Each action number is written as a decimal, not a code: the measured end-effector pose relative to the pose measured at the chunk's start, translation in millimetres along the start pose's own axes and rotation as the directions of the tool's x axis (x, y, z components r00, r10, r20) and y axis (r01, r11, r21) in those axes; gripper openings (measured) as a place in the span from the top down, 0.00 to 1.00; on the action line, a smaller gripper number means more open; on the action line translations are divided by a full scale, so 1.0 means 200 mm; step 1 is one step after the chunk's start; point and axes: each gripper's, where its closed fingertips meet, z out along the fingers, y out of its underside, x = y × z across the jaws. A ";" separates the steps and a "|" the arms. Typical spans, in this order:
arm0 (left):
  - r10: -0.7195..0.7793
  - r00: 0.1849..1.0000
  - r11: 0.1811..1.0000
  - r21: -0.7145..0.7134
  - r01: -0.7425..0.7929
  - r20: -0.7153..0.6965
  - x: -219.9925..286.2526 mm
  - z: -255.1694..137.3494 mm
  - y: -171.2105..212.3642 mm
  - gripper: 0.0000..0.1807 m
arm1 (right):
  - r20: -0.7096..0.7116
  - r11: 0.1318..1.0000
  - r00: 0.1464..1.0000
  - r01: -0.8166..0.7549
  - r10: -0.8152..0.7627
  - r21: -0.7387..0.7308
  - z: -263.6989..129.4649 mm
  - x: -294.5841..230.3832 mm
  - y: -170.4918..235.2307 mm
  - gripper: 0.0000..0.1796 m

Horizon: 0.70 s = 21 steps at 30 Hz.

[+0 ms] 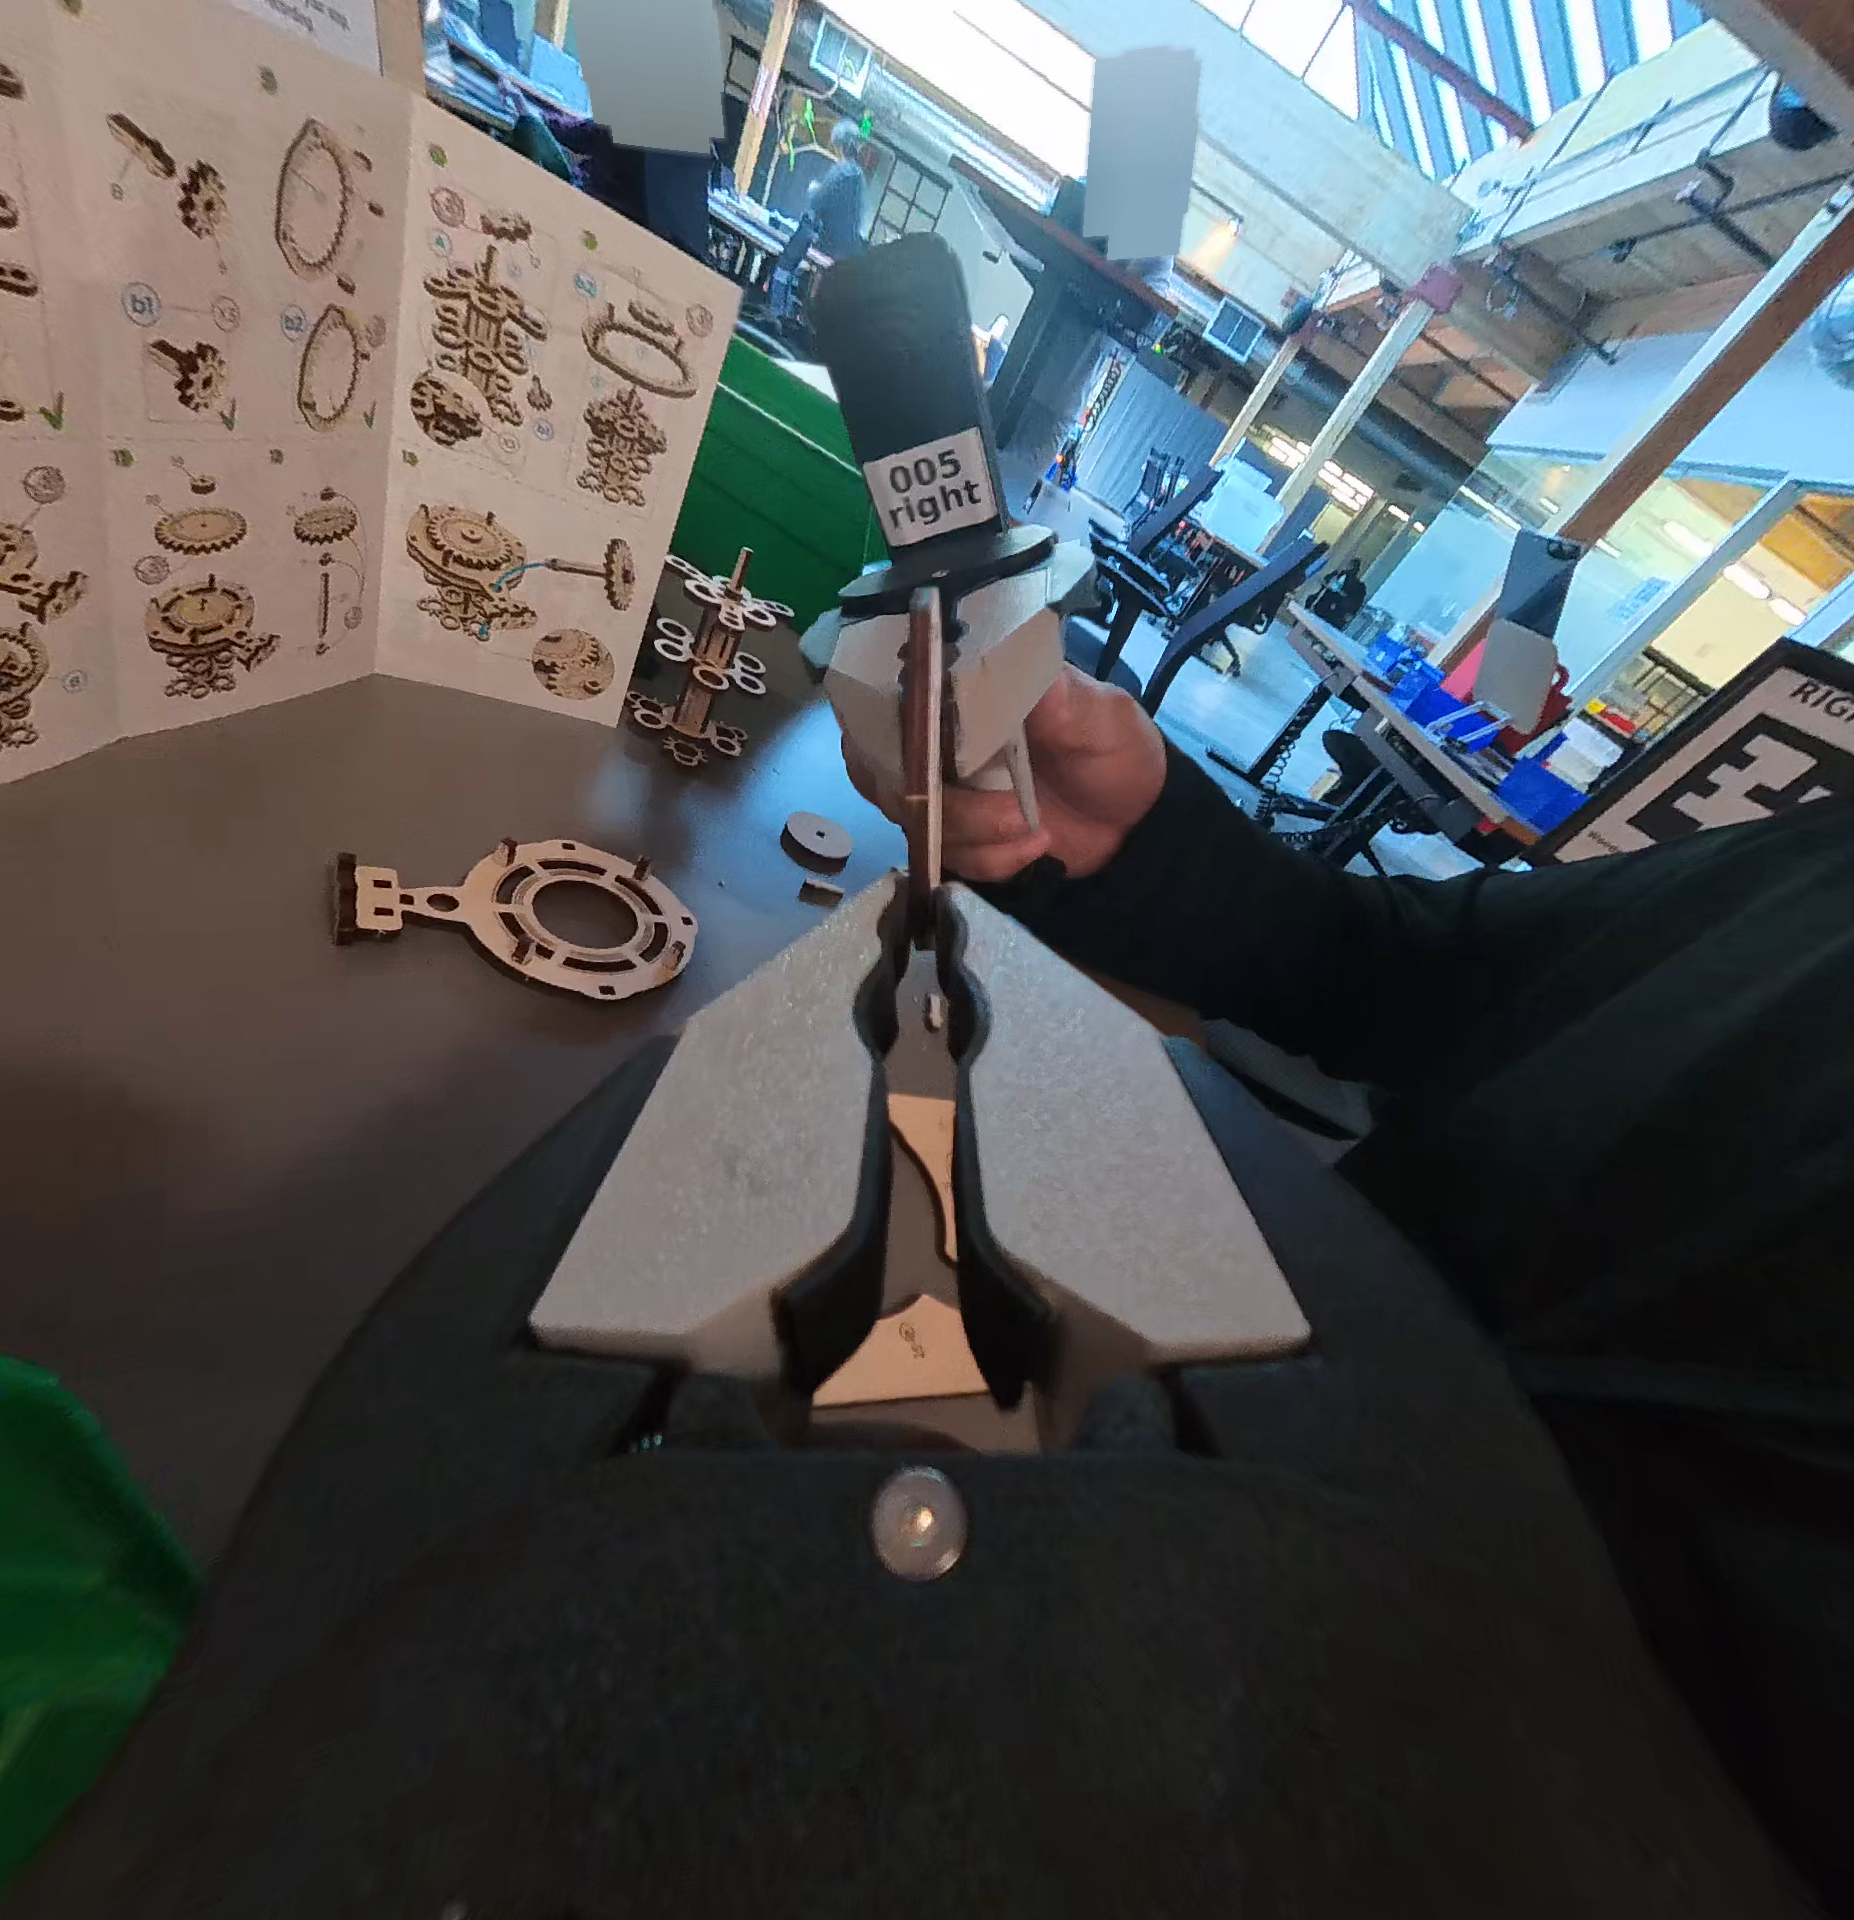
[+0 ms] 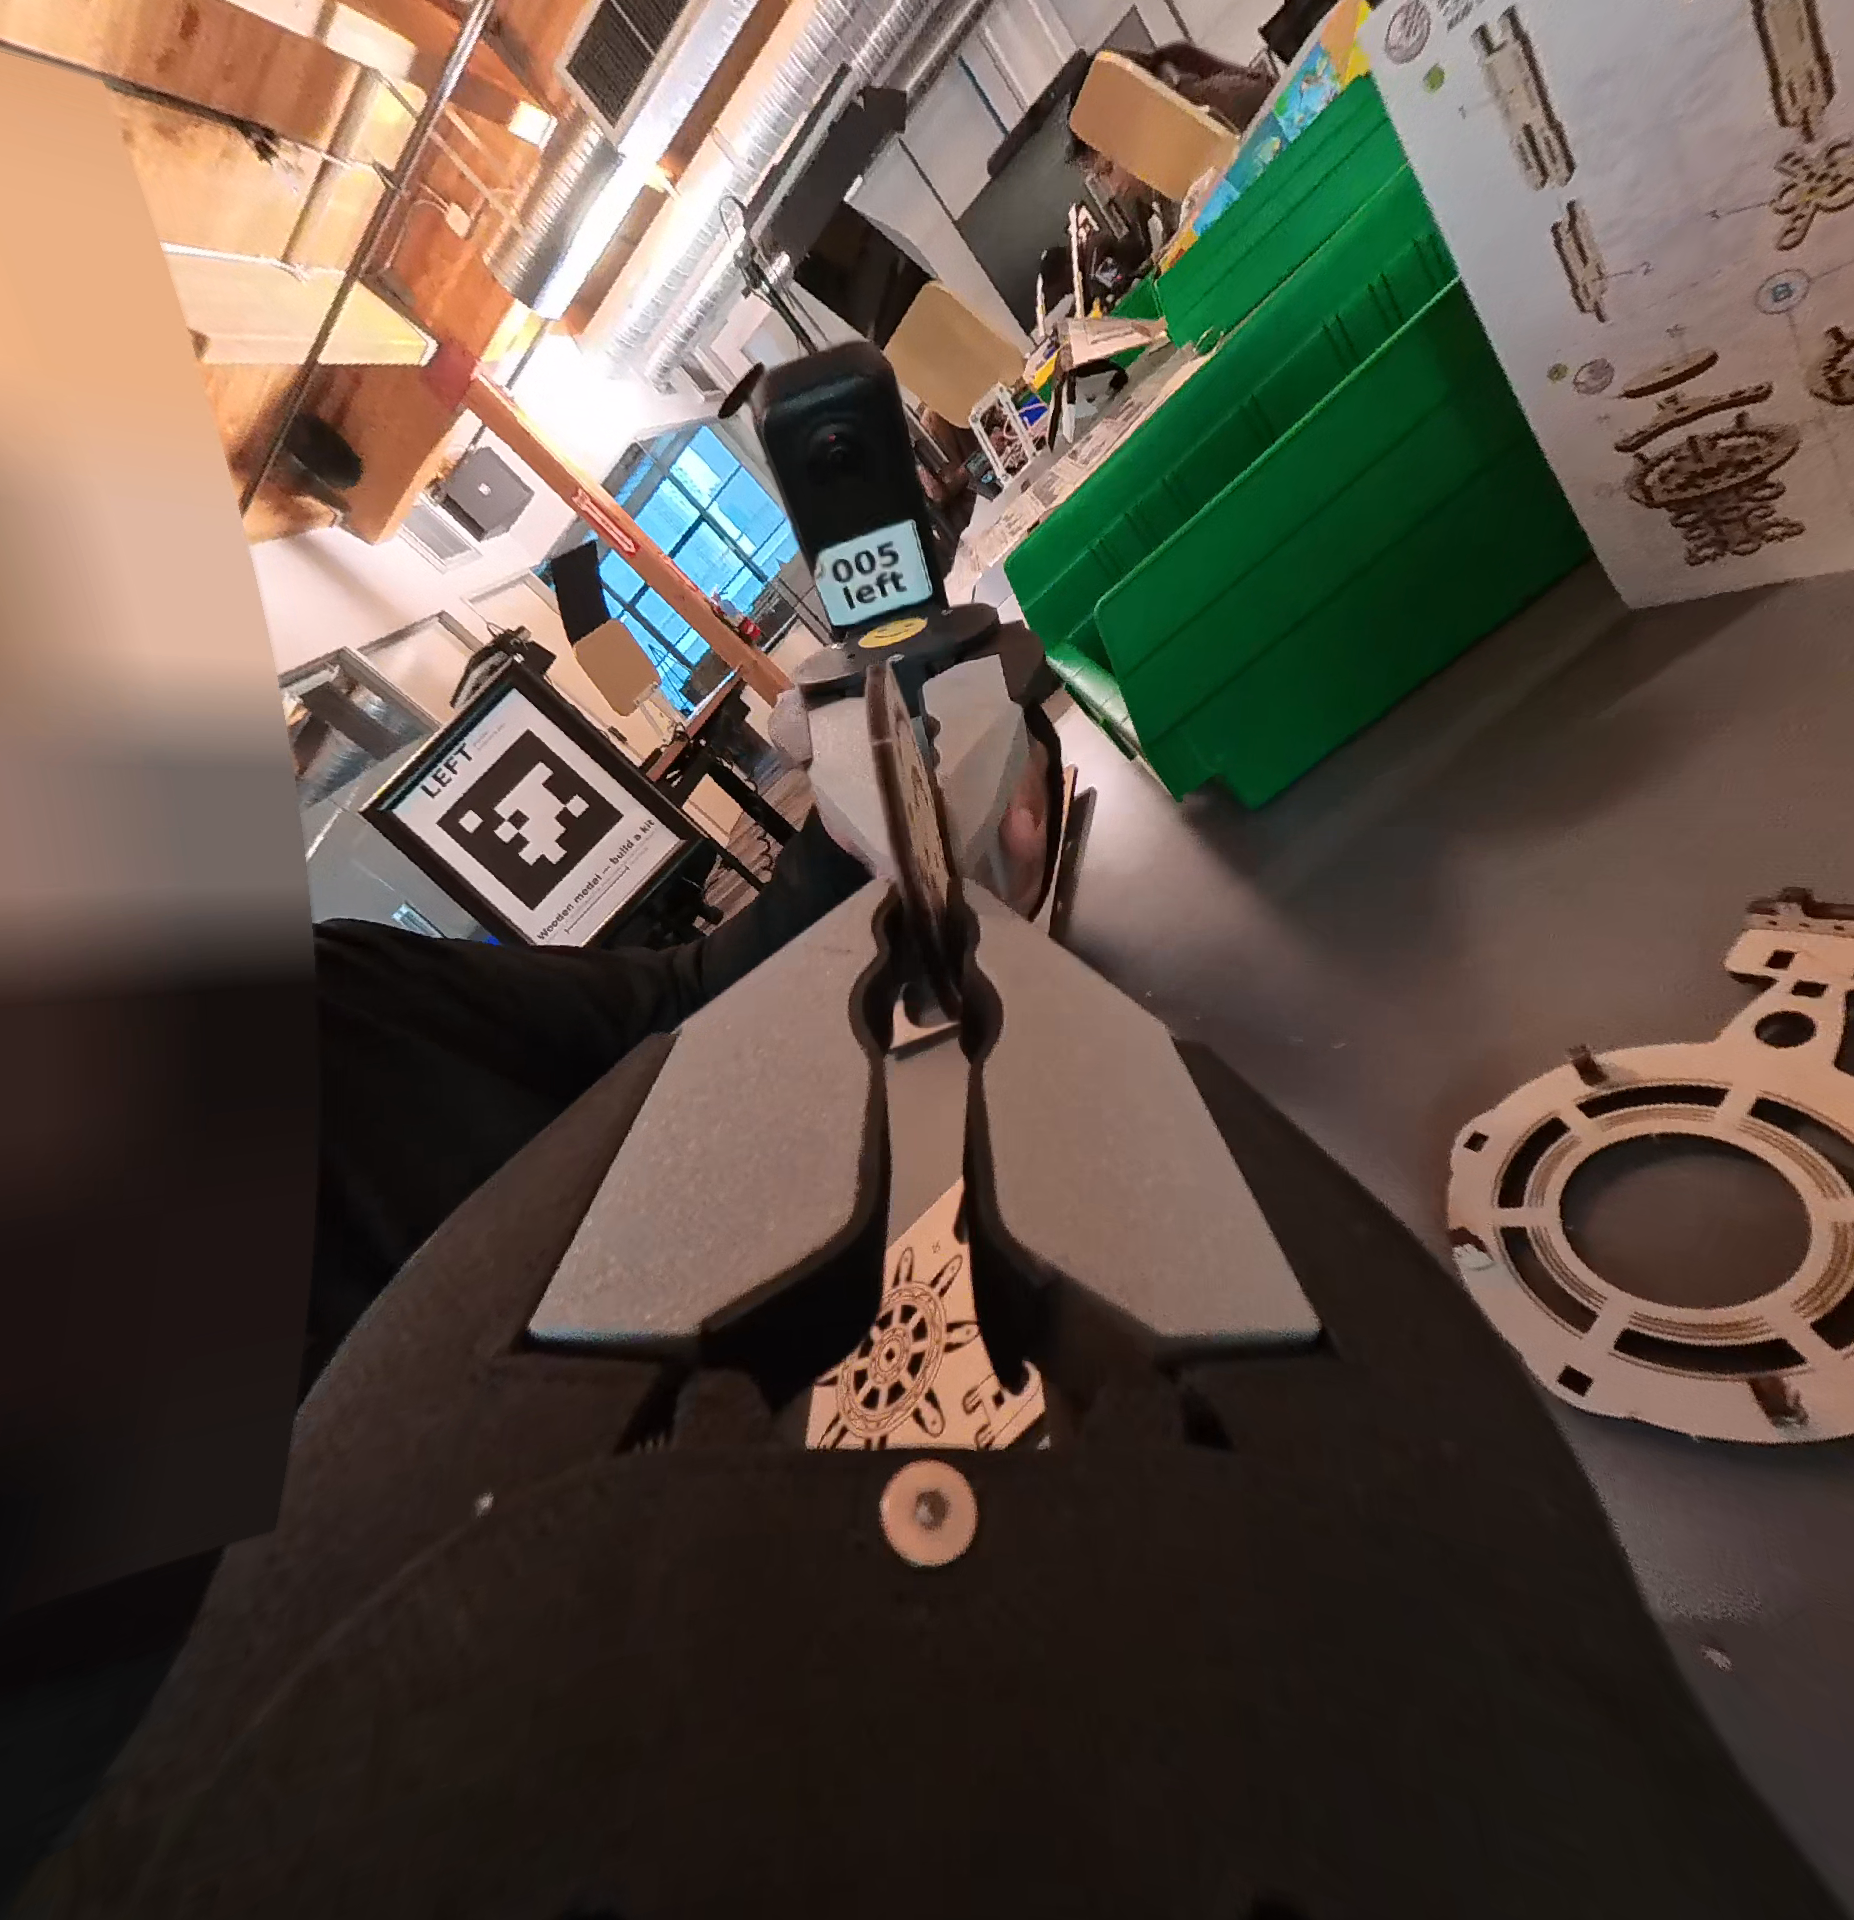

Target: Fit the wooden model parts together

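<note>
A thin wooden panel (image 1: pixel 924 748), seen edge-on, is held in the air between my two grippers. My left gripper (image 1: pixel 923 914) is shut on its near edge. My right gripper (image 1: pixel 928 665) faces it and is shut on the far edge, with a hand behind it. In the right wrist view my right gripper (image 2: pixel 918 925) pinches the same panel (image 2: pixel 907 800), and the left gripper (image 2: pixel 897 727) clamps the opposite end. A ring-shaped wooden base plate (image 1: pixel 549 914) with upright tabs lies flat on the grey table (image 1: pixel 227 1091); it also shows in the right wrist view (image 2: pixel 1681 1236).
A wooden tower subassembly (image 1: pixel 710 655) stands by the folded instruction sheet (image 1: pixel 279 416). A small wooden disc (image 1: pixel 817 837) and a small wooden bit (image 1: pixel 819 890) lie near the grippers. Green bins (image 2: pixel 1297 520) stand at the back. An engraved wooden sheet (image 2: pixel 902 1371) lies under my right gripper. The tips of both grippers are at nearly the same place. It is some 15 centimeters from my right tips to the small wooden bit (image 1: pixel 819 890).
</note>
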 end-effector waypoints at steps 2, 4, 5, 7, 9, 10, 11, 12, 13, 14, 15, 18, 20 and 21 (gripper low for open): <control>-0.020 1.000 1.000 0.017 0.020 -0.002 -0.01 0.00 -0.01 1.00 | -0.011 1.000 1.000 0.012 -0.012 0.011 -0.01 0.00 -0.02 0.98; -0.046 0.999 0.998 0.037 0.046 -0.015 0.00 -0.01 -0.03 1.00 | -0.013 0.999 1.000 0.024 -0.024 0.025 -0.02 0.00 -0.03 0.97; -0.061 0.998 0.997 0.045 0.061 -0.021 -0.01 -0.01 -0.03 1.00 | -0.018 0.999 0.999 0.034 -0.033 0.031 -0.03 0.00 -0.04 0.97; -0.088 0.996 0.994 0.061 0.089 -0.027 -0.01 -0.02 -0.04 1.00 | -0.039 0.997 0.997 0.065 -0.064 0.036 -0.03 0.00 -0.05 0.97; -0.109 0.993 0.991 0.070 0.111 -0.032 -0.02 -0.02 -0.05 1.00 | -0.065 0.994 0.993 0.100 -0.098 0.033 -0.03 0.00 -0.05 0.97; -0.118 0.993 0.990 0.074 0.119 -0.029 -0.02 -0.02 -0.05 1.00 | -0.077 0.993 0.991 0.115 -0.112 0.032 -0.03 0.00 -0.05 0.96; -0.124 0.992 0.989 0.076 0.126 -0.028 -0.02 -0.02 -0.05 1.00 | -0.087 0.991 0.988 0.127 -0.123 0.031 -0.03 0.01 -0.05 0.95; -0.131 0.991 0.988 0.079 0.133 -0.031 -0.02 -0.01 -0.05 1.00 | -0.096 0.990 0.987 0.135 -0.132 0.028 -0.03 0.01 -0.05 0.94; -0.138 0.990 0.987 0.081 0.141 -0.034 -0.02 -0.01 -0.05 1.00 | -0.102 0.990 0.985 0.141 -0.138 0.023 -0.03 0.01 -0.05 0.95; -0.145 0.989 0.986 0.081 0.148 -0.039 -0.02 -0.01 -0.05 1.00 | -0.110 0.989 0.983 0.147 -0.144 0.018 -0.02 0.01 -0.05 0.95; -0.149 0.988 0.985 0.079 0.152 -0.042 -0.01 0.00 -0.05 1.00 | -0.117 0.988 0.981 0.154 -0.152 0.013 -0.02 0.02 -0.04 0.94; -0.148 0.988 0.986 0.069 0.151 -0.042 -0.01 0.01 -0.04 1.00 | -0.124 0.985 0.977 0.174 -0.171 0.012 -0.01 0.02 -0.04 0.94; -0.148 0.988 0.987 0.063 0.151 -0.040 -0.01 0.02 -0.03 1.00 | -0.128 0.983 0.975 0.183 -0.179 0.021 -0.02 0.01 -0.05 0.95; -0.148 0.988 0.987 0.062 0.150 -0.037 -0.01 0.03 -0.03 1.00 | -0.134 0.982 0.974 0.188 -0.183 0.023 -0.02 0.01 -0.06 0.95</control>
